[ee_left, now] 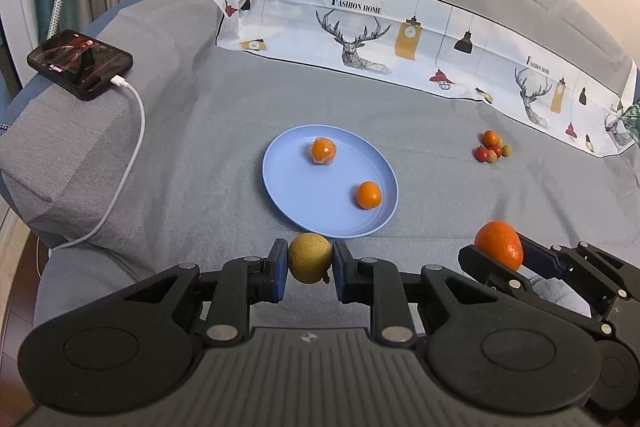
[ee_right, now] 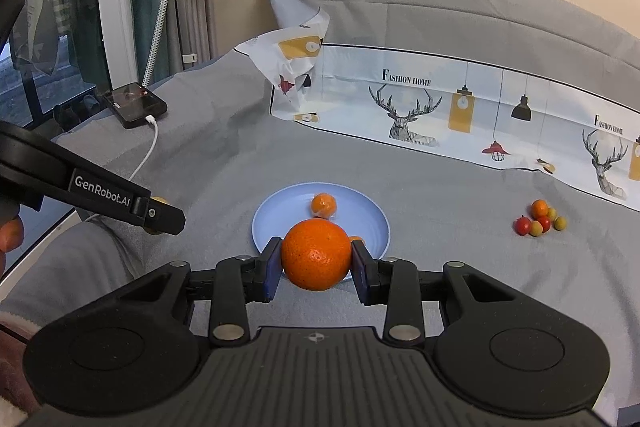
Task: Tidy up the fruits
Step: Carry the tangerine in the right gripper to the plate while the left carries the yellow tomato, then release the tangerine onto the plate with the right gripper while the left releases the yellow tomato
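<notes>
My left tool [ee_left: 310,264] clamps a yellow-green fruit [ee_left: 310,258] just short of the blue plate [ee_left: 320,215]. My right tool [ee_right: 316,263] clamps a large orange [ee_right: 316,254] above the plate's near rim. Two small oranges [ee_left: 323,151] lie on the plate, on the grey bed [ee_left: 200,147].

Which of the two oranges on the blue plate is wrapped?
The farther orange, toward the plate's back edge, shows a clear wrapping; the nearer orange looks bare.
</notes>
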`<state>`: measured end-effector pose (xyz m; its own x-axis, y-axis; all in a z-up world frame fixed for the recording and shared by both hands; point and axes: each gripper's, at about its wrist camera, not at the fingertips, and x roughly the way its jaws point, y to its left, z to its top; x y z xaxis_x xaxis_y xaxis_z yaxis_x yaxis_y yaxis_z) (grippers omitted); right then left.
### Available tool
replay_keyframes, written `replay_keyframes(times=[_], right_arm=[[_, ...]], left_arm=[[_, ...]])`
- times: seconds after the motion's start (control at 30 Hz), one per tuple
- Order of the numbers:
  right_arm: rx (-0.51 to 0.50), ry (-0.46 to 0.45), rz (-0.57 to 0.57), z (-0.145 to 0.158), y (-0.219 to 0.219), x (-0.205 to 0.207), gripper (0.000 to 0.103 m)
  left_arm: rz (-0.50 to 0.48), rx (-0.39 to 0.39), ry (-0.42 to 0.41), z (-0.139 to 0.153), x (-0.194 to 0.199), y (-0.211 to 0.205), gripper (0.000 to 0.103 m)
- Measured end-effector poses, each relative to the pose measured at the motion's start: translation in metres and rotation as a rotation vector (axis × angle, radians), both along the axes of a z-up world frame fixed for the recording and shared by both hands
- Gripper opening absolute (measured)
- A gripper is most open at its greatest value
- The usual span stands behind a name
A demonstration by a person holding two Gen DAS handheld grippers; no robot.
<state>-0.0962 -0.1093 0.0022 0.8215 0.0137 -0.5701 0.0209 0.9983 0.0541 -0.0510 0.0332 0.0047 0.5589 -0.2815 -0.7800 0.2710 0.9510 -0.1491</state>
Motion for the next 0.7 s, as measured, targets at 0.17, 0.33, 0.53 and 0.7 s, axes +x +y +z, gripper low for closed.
replay_keyframes(times=[0.17, 0.33, 0.53, 0.7], right_arm=[[0.004, 0.009, 0.001, -0.002, -0.001, 0.003, 0.037], [0.008, 0.019, -0.004, -0.004, -0.003, 0.006, 0.037], [0.002, 0.028, 0.0, -0.009, -0.004, 0.012, 0.037], [0.007, 0.027, -0.013, -0.011, -0.008, 0.024, 0.037]], left_arm=[[0.001, 0.002, 0.011, -0.003, 0.003, -0.001, 0.026], [0.005, 0.007, 0.009, -0.004, 0.008, -0.002, 0.026], [0.03, 0.005, -0.007, -0.001, 0.023, 0.0, 0.026], [0.043, -0.013, -0.017, 0.004, 0.04, 0.001, 0.026]])
